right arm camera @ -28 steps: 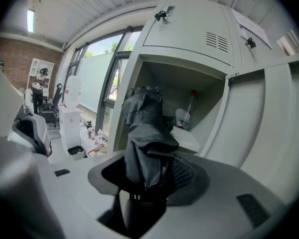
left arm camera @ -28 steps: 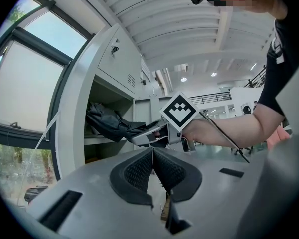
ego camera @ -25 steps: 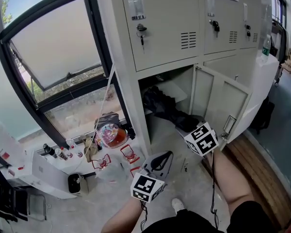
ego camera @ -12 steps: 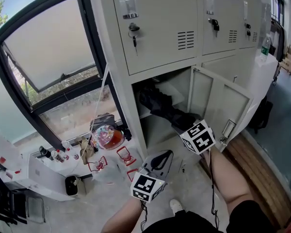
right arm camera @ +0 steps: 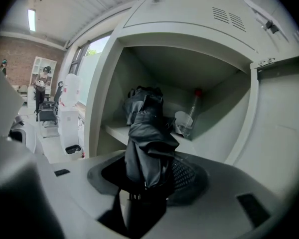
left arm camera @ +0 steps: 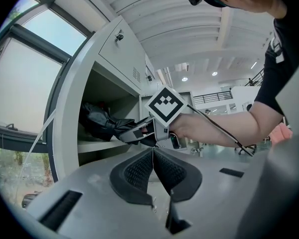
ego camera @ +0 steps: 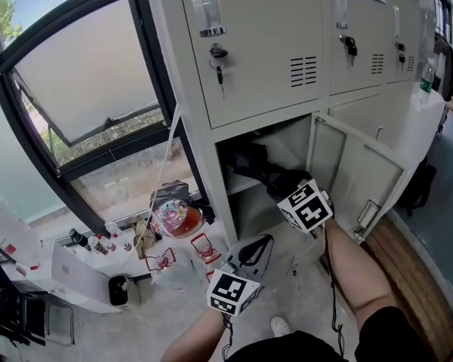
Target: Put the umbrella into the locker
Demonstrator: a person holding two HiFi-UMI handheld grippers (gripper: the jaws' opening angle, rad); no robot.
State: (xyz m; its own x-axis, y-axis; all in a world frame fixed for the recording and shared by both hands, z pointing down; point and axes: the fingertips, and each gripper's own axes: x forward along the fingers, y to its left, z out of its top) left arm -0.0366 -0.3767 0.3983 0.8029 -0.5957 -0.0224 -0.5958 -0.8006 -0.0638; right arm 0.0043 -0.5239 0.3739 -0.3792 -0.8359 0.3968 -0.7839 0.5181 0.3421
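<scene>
Right gripper view: umbrella (right arm camera: 147, 133) in right hand-held gripper (right arm camera: 152, 177), far end inside locker (right arm camera: 175, 66).

Right gripper clamped, left gripper empty.
My right gripper (ego camera: 287, 191) reaches forward at the end of my outstretched bare right forearm (ego camera: 352, 274), tipped slightly down, jaws pressed on the umbrella (right arm camera: 145, 133). My left gripper (ego camera: 251, 249) sits lower and nearer my body, pointing level, jaws together with nothing between them, my left forearm (ego camera: 200, 339) just showing behind it.
</scene>
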